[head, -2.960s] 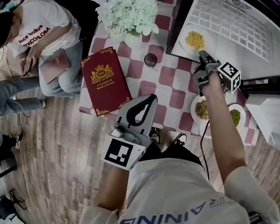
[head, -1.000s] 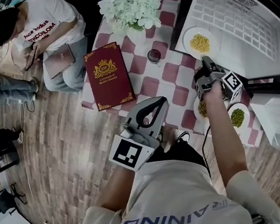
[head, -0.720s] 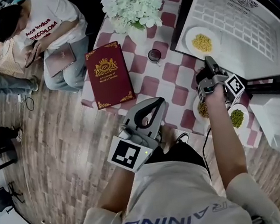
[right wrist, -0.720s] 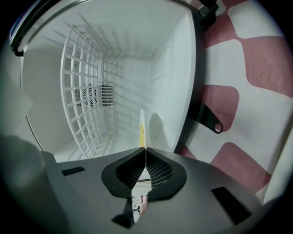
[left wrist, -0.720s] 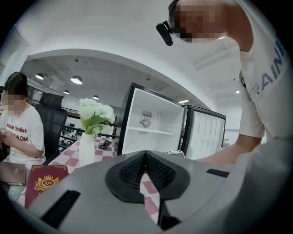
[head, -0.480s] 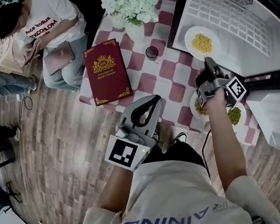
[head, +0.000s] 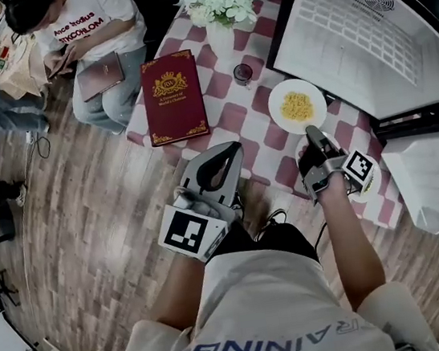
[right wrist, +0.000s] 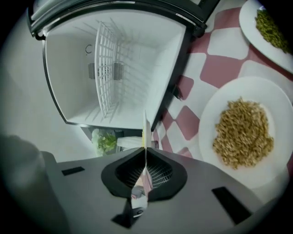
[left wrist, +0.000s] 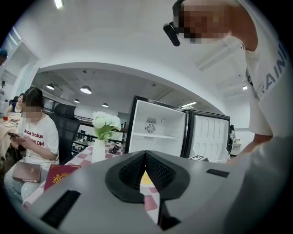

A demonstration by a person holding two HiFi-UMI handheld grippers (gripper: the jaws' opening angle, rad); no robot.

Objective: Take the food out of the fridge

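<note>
A white plate of yellow grain (head: pixel 297 106) hangs just above the checked table (head: pixel 232 120), in front of the open fridge (head: pixel 354 38). My right gripper (head: pixel 312 136) is shut on its near rim; in the right gripper view the rim (right wrist: pixel 145 125) shows edge-on between the closed jaws of that gripper (right wrist: pixel 145 153). The fridge's white interior (right wrist: pixel 114 68) holds only a bare wire shelf. My left gripper (head: pixel 230 149) is shut with nothing in it and hovers at the table's near edge; its own view looks over its closed tip (left wrist: pixel 145 157) toward the fridge (left wrist: pixel 158 132).
Below my right gripper lie another plate of grain (right wrist: pixel 242 132) and a plate of green food (right wrist: pixel 270 27). A red book (head: pixel 172 96), a small glass (head: pixel 244 72) and a vase of white flowers (head: pixel 221 0) are on the table. A person (head: pixel 78 36) sits at far left.
The plate of yellow grain was on the fridge shelf; my right gripper has drawn it out toward me over the table. My left gripper shifted only slightly.
</note>
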